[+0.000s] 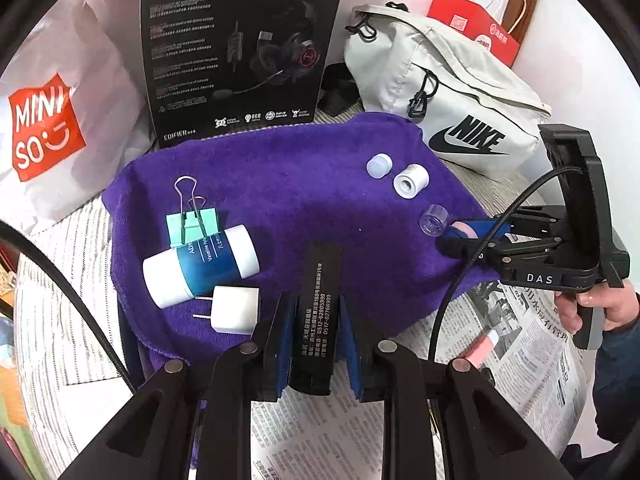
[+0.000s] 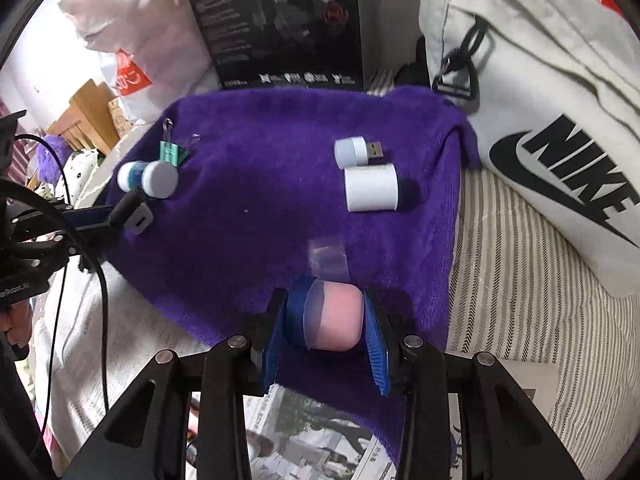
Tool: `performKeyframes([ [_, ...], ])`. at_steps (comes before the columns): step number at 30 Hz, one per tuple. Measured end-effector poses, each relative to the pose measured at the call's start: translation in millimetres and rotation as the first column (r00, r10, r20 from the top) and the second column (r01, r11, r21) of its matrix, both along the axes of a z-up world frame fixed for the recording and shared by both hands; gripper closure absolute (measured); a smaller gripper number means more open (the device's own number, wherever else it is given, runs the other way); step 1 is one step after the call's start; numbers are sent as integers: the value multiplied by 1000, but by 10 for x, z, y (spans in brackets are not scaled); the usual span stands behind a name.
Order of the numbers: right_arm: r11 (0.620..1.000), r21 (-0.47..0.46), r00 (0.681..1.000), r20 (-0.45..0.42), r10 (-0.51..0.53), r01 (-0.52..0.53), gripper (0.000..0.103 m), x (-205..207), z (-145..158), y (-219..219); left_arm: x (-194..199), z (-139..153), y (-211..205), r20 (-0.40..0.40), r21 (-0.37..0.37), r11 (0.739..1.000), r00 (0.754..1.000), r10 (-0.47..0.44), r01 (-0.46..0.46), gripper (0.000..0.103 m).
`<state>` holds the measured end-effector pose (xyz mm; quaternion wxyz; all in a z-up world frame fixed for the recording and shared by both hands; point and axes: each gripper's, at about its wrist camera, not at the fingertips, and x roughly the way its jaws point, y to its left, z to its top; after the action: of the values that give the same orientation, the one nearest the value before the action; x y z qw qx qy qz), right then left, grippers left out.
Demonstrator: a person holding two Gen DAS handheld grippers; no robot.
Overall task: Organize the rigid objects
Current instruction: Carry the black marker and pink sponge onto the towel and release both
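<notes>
My left gripper is shut on a flat black bar with white print, held over the near edge of the purple towel. On the towel's left lie a white-and-blue tube, a mint binder clip and a white plug charger. My right gripper is shut on a pink rounded piece at the towel's near edge. Just beyond it lies a clear cap. Farther back are a white cylinder and a small white USB light.
A black headset box and a white Miniso bag stand behind the towel, with a grey Nike bag at the back right. Newspaper and striped cloth lie around the towel. A hand holds the right gripper's handle.
</notes>
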<state>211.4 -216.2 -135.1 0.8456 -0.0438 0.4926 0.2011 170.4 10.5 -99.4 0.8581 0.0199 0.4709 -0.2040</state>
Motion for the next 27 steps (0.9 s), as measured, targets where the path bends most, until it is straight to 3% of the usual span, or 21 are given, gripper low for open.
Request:
performKeyframes([
  [13, 996, -84, 998, 54, 18, -13, 66, 117, -65, 141, 239, -96, -29, -31, -7, 1000, 999, 24, -24, 81],
  [27, 994, -99, 994, 95, 55, -46, 66, 118, -105, 156, 507, -318, -219, -56, 93, 995, 998, 39, -34, 81],
])
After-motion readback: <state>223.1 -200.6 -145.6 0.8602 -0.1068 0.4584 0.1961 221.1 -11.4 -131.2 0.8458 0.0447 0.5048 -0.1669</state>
